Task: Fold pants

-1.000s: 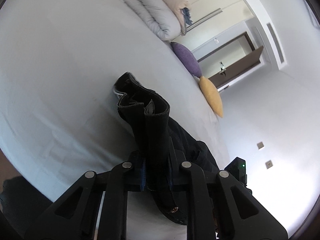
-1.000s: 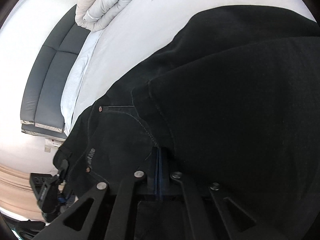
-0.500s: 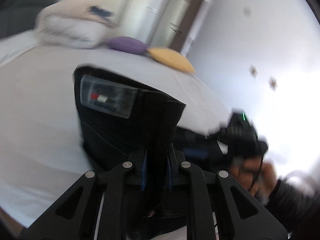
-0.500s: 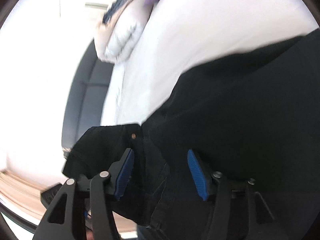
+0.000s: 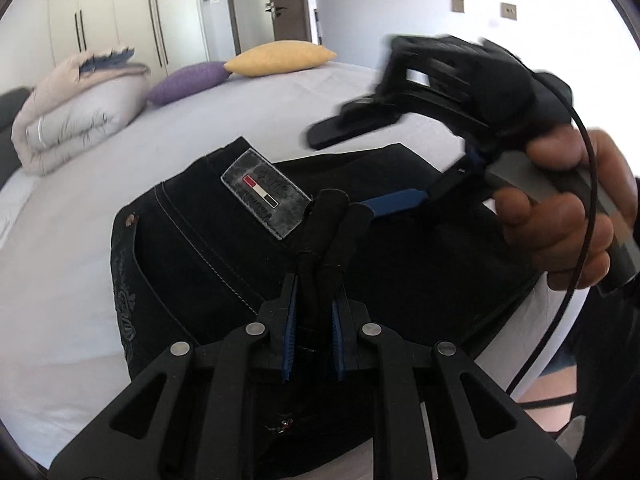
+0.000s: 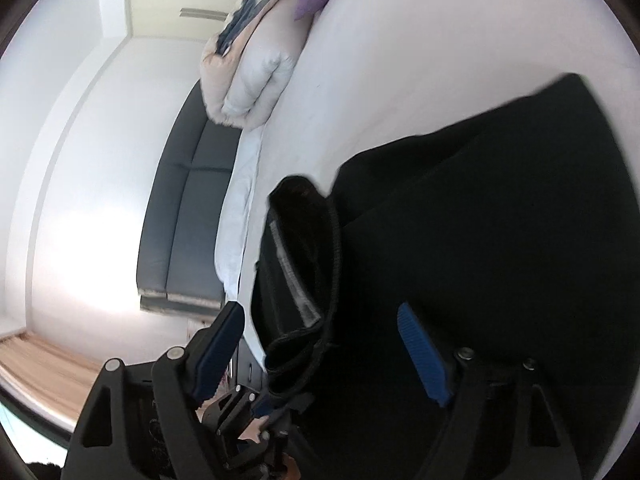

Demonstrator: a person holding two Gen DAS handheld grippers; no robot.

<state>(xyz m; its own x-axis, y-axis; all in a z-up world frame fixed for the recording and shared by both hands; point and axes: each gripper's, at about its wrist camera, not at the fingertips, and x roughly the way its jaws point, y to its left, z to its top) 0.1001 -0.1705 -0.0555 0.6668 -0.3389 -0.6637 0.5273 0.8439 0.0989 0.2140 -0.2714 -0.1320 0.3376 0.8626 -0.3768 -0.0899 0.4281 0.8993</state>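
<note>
Black denim pants (image 5: 208,248) lie folded on the smooth white bed (image 5: 80,208), grey woven label and pale stitching facing up. The left gripper (image 5: 313,344) pinches a thick bunched fold of the waistband between its blue ribbed pads. The right gripper (image 6: 320,344) has just been opening; its jaws stand wide, pressing nothing.

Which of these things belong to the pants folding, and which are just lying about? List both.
Part of the job:
- black pants, on the bed
- left gripper, jaws shut on a bunched fold of the pants
- right gripper, jaws just opened, gripping nothing

Lying about:
- rolled duvet
- purple pillow
- yellow pillow
- dark headboard
</note>
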